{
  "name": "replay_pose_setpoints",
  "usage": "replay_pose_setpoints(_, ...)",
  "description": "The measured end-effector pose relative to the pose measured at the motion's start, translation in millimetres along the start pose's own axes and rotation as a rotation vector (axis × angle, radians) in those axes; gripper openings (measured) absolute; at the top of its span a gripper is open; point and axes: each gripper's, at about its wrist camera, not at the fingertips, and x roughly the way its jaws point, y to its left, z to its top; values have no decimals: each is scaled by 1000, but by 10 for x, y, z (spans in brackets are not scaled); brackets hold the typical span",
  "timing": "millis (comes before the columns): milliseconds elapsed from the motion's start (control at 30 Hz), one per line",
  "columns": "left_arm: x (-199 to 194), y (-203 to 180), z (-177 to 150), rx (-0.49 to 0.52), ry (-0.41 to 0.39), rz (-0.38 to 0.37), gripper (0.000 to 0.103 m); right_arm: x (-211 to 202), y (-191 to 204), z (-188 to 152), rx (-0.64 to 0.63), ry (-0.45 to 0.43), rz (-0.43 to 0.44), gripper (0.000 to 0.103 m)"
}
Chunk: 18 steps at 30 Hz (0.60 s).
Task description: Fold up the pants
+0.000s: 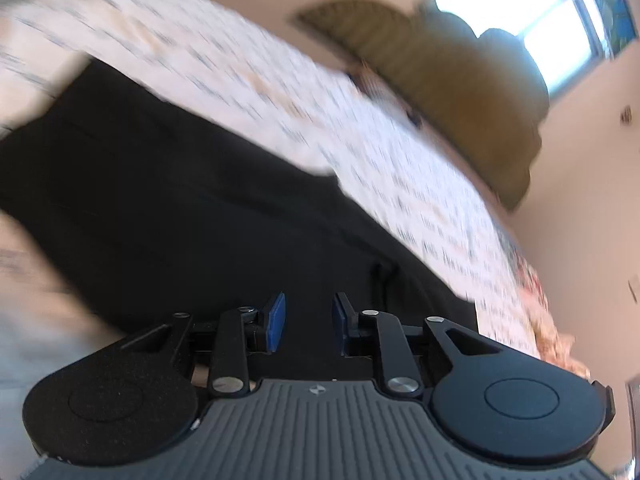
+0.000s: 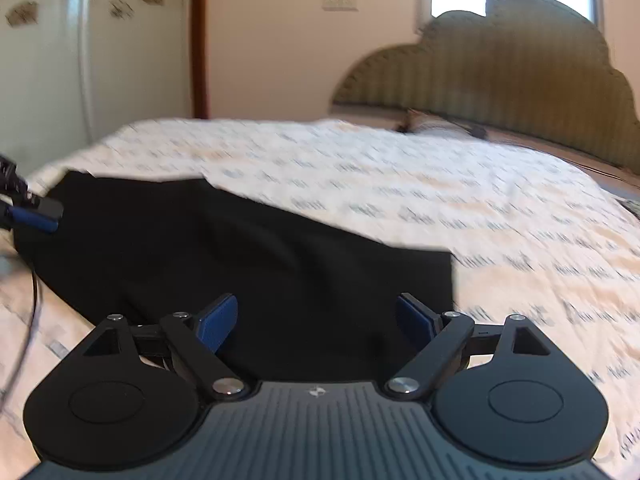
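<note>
Black pants (image 2: 224, 256) lie folded flat on a bed with a white patterned cover (image 2: 440, 208). My right gripper (image 2: 316, 322) hovers over their near edge, its blue pads wide apart with only the cloth below them: open. In the left wrist view the pants (image 1: 168, 200) fill the middle of the picture under my left gripper (image 1: 308, 320). Its blue pads stand a little apart with nothing pinched between them. The left gripper's blue fingertip (image 2: 36, 216) also shows at the far left of the right wrist view, over the pants' left end.
A padded olive headboard (image 2: 500, 80) stands at the far end of the bed below a bright window (image 1: 520, 20). A pale wardrobe (image 2: 60, 60) and a brown door frame (image 2: 199, 40) stand at the left. A dark cable (image 2: 28, 320) trails over the cover at the left.
</note>
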Motion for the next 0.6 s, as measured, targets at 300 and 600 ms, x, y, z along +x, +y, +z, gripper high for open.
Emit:
replay_pose_setpoints(300,-1108,689,-50,-123,-245,157,43,796,527,121,-90,177,106,99)
replay_pose_setpoints(600,-871,1035,-206,90,-272,506,50,483,1467,546,-275,-8,242,100)
